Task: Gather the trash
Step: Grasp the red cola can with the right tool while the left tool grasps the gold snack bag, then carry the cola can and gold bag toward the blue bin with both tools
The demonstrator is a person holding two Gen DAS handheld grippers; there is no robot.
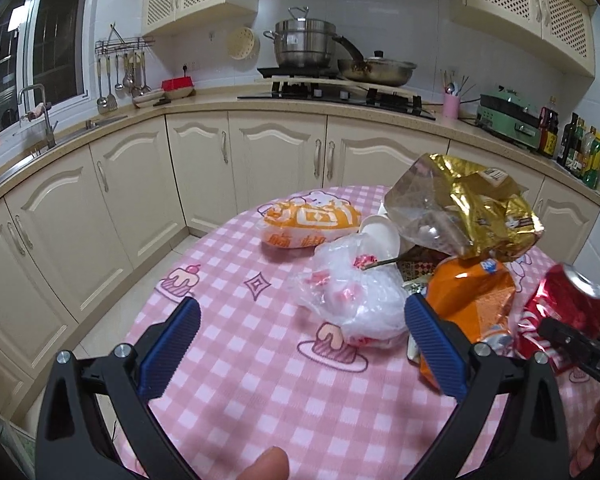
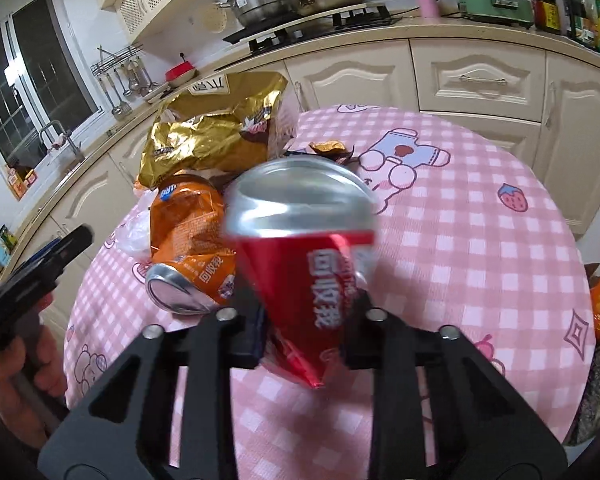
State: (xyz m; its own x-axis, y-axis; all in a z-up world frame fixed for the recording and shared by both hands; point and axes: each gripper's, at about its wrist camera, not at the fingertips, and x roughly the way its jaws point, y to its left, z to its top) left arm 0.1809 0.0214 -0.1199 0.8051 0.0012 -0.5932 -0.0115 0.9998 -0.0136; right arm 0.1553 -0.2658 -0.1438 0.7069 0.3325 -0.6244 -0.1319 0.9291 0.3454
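Note:
My right gripper [image 2: 306,332] is shut on a crushed red can [image 2: 304,248] and holds it above the pink checked table [image 2: 480,240]; the can also shows in the left wrist view [image 1: 560,312]. My left gripper [image 1: 300,328] is open and empty, just in front of a white plastic bag [image 1: 348,292]. A crushed orange can [image 1: 468,304] lies right of the bag, also in the right wrist view [image 2: 188,240]. A gold foil bag [image 1: 472,208] stands behind. An orange snack packet [image 1: 308,220] and a white cup [image 1: 380,236] lie further back.
Cream kitchen cabinets [image 1: 276,156] curve around behind the table. The counter holds a stove with pots [image 1: 320,48], a sink [image 1: 36,120] at left and bottles [image 1: 584,148] at right. A small wrapper [image 2: 328,146] lies on the table.

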